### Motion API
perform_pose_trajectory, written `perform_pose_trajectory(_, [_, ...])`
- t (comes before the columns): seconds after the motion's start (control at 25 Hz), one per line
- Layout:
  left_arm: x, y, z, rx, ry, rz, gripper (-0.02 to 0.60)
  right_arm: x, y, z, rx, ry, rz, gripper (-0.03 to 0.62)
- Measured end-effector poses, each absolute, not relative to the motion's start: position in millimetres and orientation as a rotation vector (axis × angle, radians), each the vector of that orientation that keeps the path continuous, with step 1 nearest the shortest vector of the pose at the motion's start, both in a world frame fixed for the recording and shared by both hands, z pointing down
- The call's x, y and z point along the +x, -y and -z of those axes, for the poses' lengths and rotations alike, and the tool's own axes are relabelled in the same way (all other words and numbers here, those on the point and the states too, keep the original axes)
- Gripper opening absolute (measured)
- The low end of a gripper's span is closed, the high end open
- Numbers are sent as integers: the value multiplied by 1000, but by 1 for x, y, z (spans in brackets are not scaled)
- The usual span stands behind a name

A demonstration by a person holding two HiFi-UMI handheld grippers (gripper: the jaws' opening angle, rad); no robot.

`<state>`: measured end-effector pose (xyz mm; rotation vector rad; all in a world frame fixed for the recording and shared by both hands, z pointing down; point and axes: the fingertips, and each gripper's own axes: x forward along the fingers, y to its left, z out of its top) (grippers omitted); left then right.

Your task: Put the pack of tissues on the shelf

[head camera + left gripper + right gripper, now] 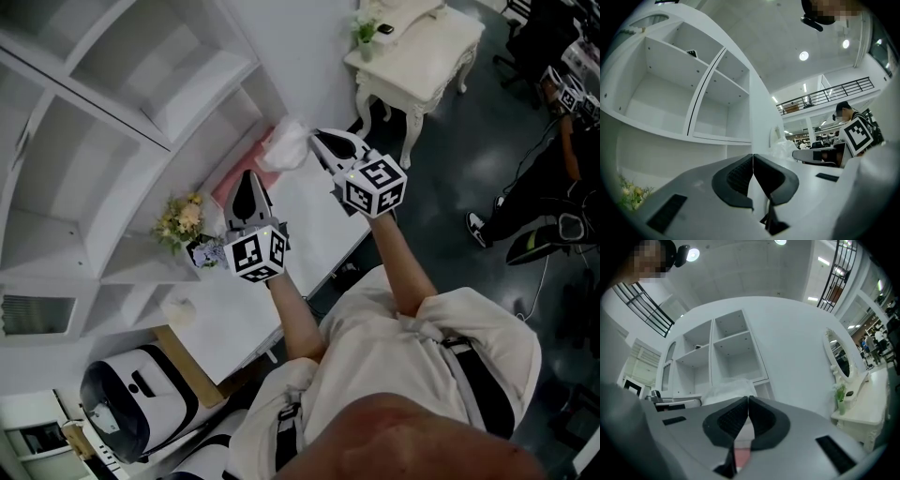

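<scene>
Right up close, the right gripper (747,399) has its jaws pressed together, pinching the crinkly white wrapper at the top of the pack of tissues (726,387). A strip of white and pink shows in the slit just under the pads. From the head view, that gripper (317,136) points at the white shelf (112,108) and holds the pack (286,148) up in front of it. The pack's pink body runs down toward the left gripper (247,176). I can't tell whether the pack touches the table (234,309) below.

The left gripper (753,157) is closed too, pad against pad, with nothing between them. It sits just beside the pack (783,147), which shows off to its right. Both grippers face the shelf's open compartments (717,79); one of the upper ones has a small dark thing at the back.

A small bunch of flowers (181,220) stands on the table near the left gripper. Well apart, against the wall, is a cream dressing table (427,56) with a little green plant (365,33) on it.
</scene>
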<state>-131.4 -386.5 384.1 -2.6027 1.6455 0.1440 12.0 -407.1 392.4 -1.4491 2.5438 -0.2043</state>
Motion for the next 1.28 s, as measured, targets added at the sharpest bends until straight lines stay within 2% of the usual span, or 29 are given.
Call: perform_pose_trajectory(1.28, [-144,471,-369,-2590,-1657,-175,11,-12,493,-363,-1342,-2517,224,69])
